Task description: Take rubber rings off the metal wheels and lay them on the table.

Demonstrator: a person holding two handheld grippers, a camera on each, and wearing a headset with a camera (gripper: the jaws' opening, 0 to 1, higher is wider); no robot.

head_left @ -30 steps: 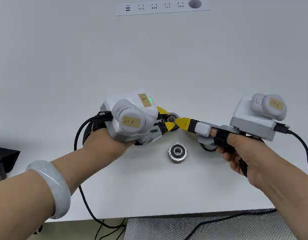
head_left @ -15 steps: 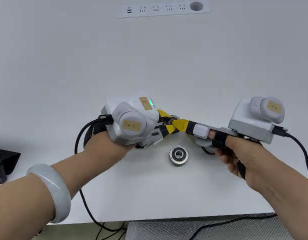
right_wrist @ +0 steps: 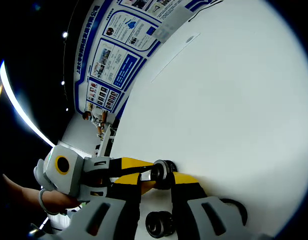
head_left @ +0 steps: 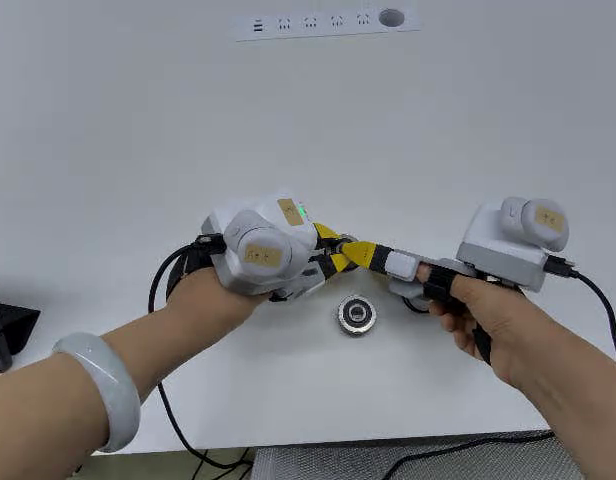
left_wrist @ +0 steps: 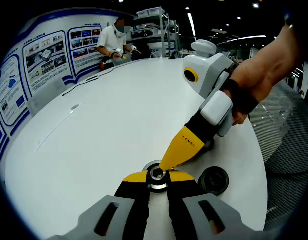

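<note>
Left gripper view shows the left gripper (left_wrist: 158, 177) pinching a small metal wheel (left_wrist: 156, 172) between its yellow tips, held just above the white table (left_wrist: 94, 125). The right gripper (right_wrist: 156, 181) reaches in from the right. In its own view its jaws stand close together, with the same wheel between the tips. It seems to bite the rim, where the rubber ring would sit. Whether it holds rubber or metal is too small to tell.

A second wheel (head_left: 357, 314) lies flat on the table, near the person and just below the meeting jaws.

My judgement is that the pull is the risky part. Both grippers hold one small, smooth, round part, and each has only a narrow bite.

- If the right gripper has metal instead of rubber, pulling would drag the wheel out of the left tips.
- If the left tips sit partly on the rubber, they would pin the ring and it would stretch and not peel.
- A sudden release could flick the ring away or drop the wheel, which might roll off the near edge or knock the second wheel.
</note>
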